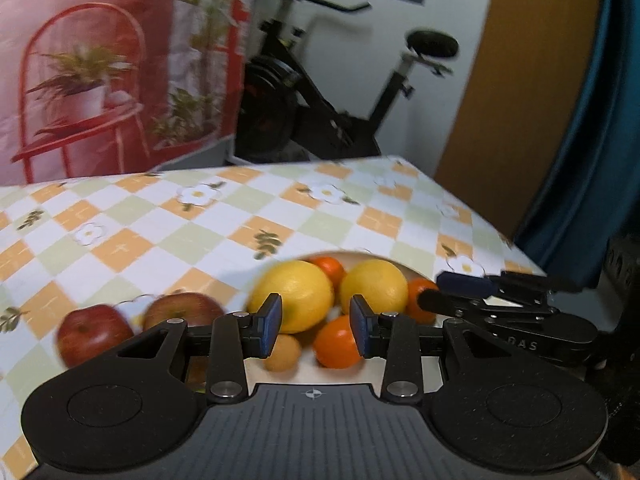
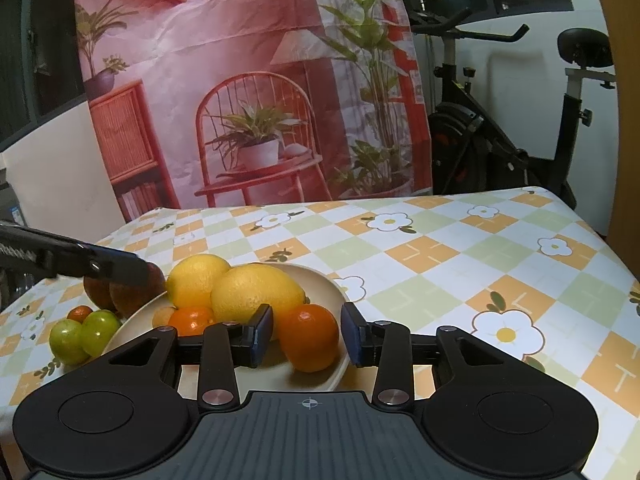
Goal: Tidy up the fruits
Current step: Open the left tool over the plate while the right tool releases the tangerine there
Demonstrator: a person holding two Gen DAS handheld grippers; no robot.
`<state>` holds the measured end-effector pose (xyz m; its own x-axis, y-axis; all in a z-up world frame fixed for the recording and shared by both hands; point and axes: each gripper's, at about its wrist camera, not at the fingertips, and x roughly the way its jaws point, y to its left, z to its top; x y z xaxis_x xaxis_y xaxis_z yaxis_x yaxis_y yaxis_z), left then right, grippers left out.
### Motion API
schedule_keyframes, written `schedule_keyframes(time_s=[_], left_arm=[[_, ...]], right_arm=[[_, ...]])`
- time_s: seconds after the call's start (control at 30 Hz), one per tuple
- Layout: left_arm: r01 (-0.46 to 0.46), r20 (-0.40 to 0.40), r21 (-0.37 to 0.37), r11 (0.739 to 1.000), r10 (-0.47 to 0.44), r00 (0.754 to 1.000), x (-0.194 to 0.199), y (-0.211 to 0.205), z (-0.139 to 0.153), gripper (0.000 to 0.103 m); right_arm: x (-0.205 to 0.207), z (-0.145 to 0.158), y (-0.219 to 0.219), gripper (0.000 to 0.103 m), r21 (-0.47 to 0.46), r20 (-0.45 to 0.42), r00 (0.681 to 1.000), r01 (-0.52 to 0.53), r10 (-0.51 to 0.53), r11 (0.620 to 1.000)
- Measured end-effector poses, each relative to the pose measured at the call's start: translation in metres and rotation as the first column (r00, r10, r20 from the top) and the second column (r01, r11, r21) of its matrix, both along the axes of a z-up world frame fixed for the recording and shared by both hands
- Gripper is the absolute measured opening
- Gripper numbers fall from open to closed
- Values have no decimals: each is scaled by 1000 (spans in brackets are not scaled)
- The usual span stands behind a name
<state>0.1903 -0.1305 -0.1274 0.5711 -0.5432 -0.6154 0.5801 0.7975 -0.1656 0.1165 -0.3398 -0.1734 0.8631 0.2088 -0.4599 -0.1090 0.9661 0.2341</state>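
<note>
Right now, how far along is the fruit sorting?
Partly done, it seems. The plate already holds two lemons and several oranges. Nothing is in hand: both the left gripper and right gripper are open. The apples and green fruits still lie on the tablecloth.

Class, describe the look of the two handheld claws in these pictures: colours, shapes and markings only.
Both are alike. The left claw and right claw each have a black body with a ribbed grey centre plate bearing a small crosshair mark, two round black discs at the sides, black linkage bars with silver rivets, and flat blue pads. No cables or sleeves show. Seen side-on, the right one bears white letters, partly readable.
</note>
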Motion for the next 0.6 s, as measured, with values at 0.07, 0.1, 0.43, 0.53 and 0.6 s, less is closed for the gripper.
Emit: schedule_keyframes(time_s=[0.07,0.1,0.43,0.53,0.6], left_arm=[[-35,3,5,999,35,999,-2,12,1,39],[-51,4,6,999,51,999,-4,18,1,39],[-222,-1,30,975,222,975,7,90,25,39],[-238,15,43,970,237,971,5,98,31,40],[-240,26,54,969,239,971,2,105,33,40]], right_arm=[[-3,1,-1,36,8,21,1000,-1,1,1000],[-5,2,-2,36,14,28,1000,2,-2,1000],[-16,15,2,36,73,6,999,42,-42,996],[-15,23,15,36,73,4,1000,22,-22,997],[-13,28,25,36,73,3,1000,-1,1,997]])
